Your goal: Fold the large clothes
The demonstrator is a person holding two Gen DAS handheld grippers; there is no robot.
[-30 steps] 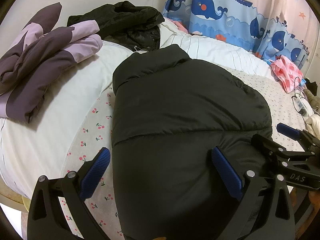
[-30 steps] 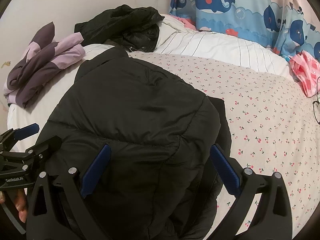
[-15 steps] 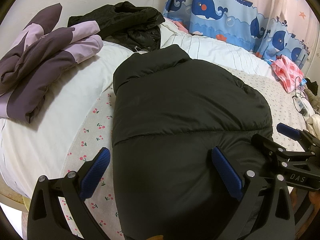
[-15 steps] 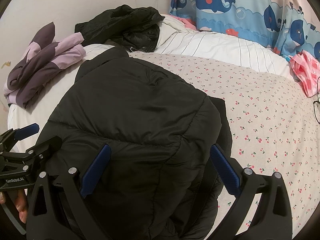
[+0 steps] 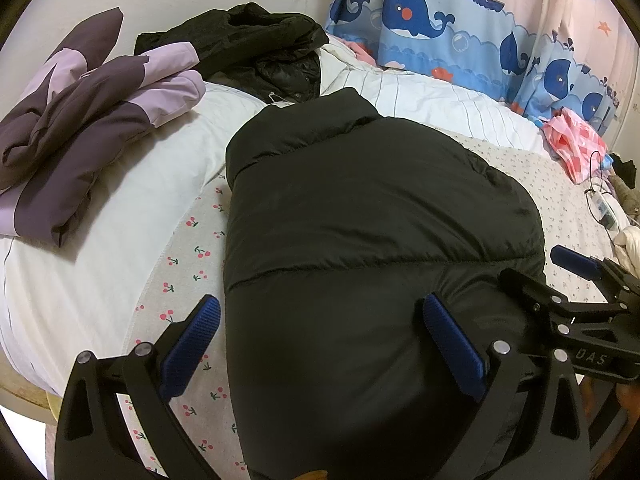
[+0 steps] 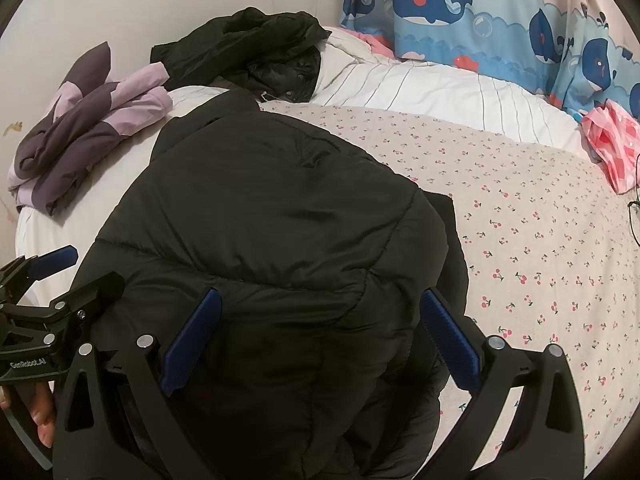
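Black puffer jacket [image 5: 372,240] on bed, near hem between spread fingers of left gripper [image 5: 320,340], right gripper [image 6: 320,336], neither gripping

The left claw [image 5: 320,344] stands wide open over the near end of a black puffer jacket [image 5: 360,220] lying on the bed [image 5: 120,208]. The right claw [image 5: 576,276] sits at the jacket's right edge. A purple jacket [image 5: 80,128] lies near the bed's left edge.
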